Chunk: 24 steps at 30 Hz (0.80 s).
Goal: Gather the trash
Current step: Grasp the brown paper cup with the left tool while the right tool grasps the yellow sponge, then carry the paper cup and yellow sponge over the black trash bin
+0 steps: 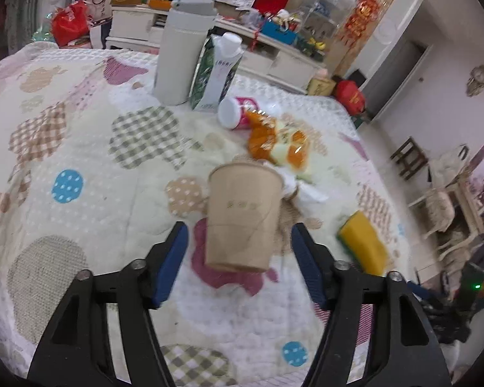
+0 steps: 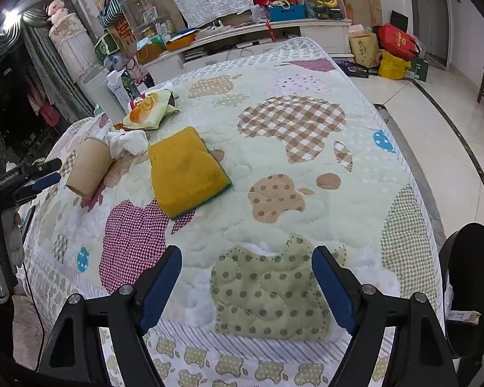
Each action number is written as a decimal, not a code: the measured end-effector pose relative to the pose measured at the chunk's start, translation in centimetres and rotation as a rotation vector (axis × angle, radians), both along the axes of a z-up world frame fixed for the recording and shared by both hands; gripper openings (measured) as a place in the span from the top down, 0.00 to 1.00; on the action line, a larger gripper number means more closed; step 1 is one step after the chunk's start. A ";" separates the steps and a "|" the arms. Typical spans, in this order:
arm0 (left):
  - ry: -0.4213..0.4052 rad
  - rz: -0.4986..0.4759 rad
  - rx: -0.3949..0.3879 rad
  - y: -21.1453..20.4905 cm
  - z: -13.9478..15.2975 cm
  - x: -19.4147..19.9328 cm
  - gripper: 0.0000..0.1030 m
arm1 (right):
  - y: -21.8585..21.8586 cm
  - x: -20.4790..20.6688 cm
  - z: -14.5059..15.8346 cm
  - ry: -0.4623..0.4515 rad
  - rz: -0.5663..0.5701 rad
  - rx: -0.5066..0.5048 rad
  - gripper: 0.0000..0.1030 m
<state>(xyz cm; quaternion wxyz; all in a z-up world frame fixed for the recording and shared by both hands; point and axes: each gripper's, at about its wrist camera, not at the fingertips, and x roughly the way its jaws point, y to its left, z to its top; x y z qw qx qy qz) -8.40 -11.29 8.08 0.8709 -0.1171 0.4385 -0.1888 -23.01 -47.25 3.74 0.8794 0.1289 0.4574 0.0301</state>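
A brown paper cup point(image 1: 243, 216) lies on its side on the patchwork quilt point(image 1: 80, 161), base toward my left gripper point(image 1: 239, 227). The blue pads stand on either side of the cup with a gap on each side, so the gripper is open and not pressing. The right wrist view shows the same cup point(image 2: 88, 171) with the left gripper point(image 2: 46, 172) just left of it. Behind the cup lie a crumpled white tissue point(image 1: 303, 190) and an orange and yellow snack wrapper point(image 1: 277, 138). My right gripper point(image 2: 247, 251) hovers open over the quilt's near edge, with nothing between its fingers.
A yellow sponge point(image 2: 184, 171) lies right of the cup. Further back stand a tall white canister point(image 1: 180, 51), a milk carton point(image 1: 219, 71) and a tipped pink tub with a white lid point(image 1: 235, 113). A black round bin point(image 2: 471, 290) sits off the quilt's right edge.
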 end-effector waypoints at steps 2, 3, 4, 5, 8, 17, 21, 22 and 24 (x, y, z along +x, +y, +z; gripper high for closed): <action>0.001 -0.013 0.005 -0.5 -0.1 0.3 0.29 | 0.1 0.4 0.0 0.000 0.001 0.010 0.21; 0.016 -0.029 0.021 -1.1 -0.4 0.7 0.29 | 0.2 0.7 0.0 -0.002 0.005 0.017 0.21; 0.032 -0.046 0.040 -1.7 -0.8 1.1 0.29 | 0.5 1.2 0.2 -0.007 0.014 0.024 0.21; 0.037 -0.054 0.049 -2.0 -1.1 1.2 0.29 | 0.7 1.6 0.4 -0.013 0.021 0.025 0.21; 0.060 -0.071 0.090 -3.6 -2.2 2.0 0.29 | 1.6 3.5 1.1 -0.047 0.054 0.015 0.16; 0.095 -0.036 0.136 -4.8 -4.5 3.5 0.30 | 6.2 10.3 -0.3 -0.022 0.182 -0.054 0.14; 0.078 -0.022 0.139 -4.7 -4.7 3.0 0.41 | 7.3 11.2 -1.9 -0.004 0.196 -0.131 0.33; 0.072 -0.017 0.135 -4.7 -4.6 2.7 0.41 | 7.3 10.8 -1.8 -0.030 0.188 -0.161 0.34; 0.054 -0.007 0.133 -4.5 -4.1 1.8 0.41 | 6.8 10.2 -1.6 -0.032 0.195 -0.124 0.36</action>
